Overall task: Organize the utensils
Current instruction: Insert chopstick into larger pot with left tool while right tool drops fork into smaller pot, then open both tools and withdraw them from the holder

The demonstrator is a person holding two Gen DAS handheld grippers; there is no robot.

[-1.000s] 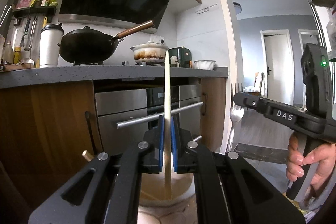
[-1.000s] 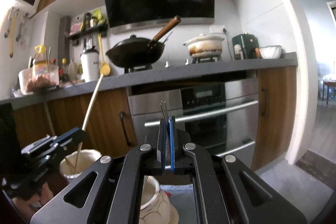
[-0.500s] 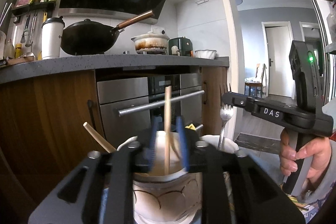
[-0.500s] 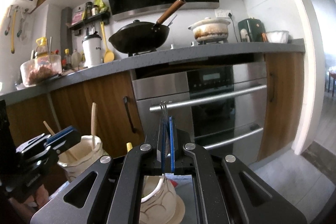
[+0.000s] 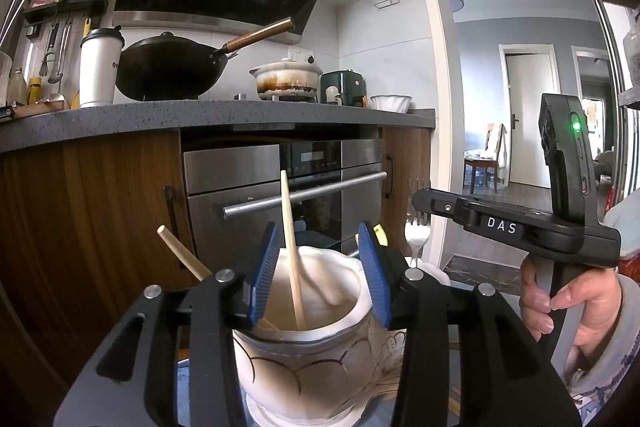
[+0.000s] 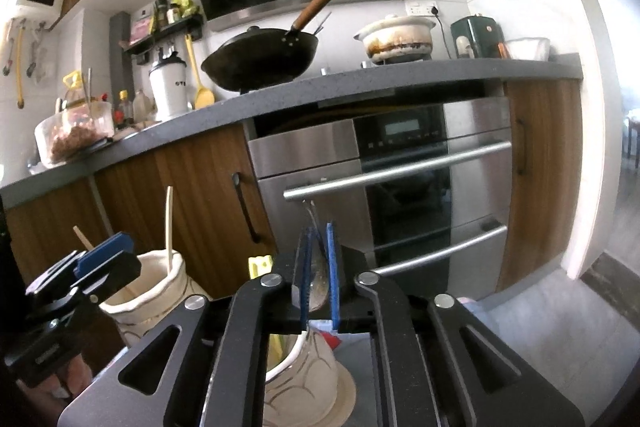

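Observation:
A white ceramic jar (image 5: 304,355) stands right under my left gripper (image 5: 320,267). Its jaws are opening, and a wooden utensil (image 5: 290,247) stands loose in the jar between the blue pads (image 5: 264,275), touched by neither. A second wooden handle (image 5: 180,253) leans out to the left. My right gripper (image 6: 319,259) hovers over a second jar (image 6: 308,375). Those jaws are also opening, with a metal fork (image 6: 311,215) upright in the narrow gap between them. In the left wrist view the right gripper (image 5: 420,201) and the fork (image 5: 418,241) show at the right.
Both jars sit on a blue mat (image 5: 200,395). Behind them are wooden cabinet doors (image 6: 200,187), a steel oven with bar handles (image 6: 400,171) and a grey counter (image 6: 360,79) carrying a wok (image 6: 260,59) and a clay pot. A doorway (image 5: 520,115) opens at the right.
My left jaws have let go of the wooden utensil, which has dropped into the jar. My right jaws have parted slightly around the fork, and both grippers sit lower over the jars.

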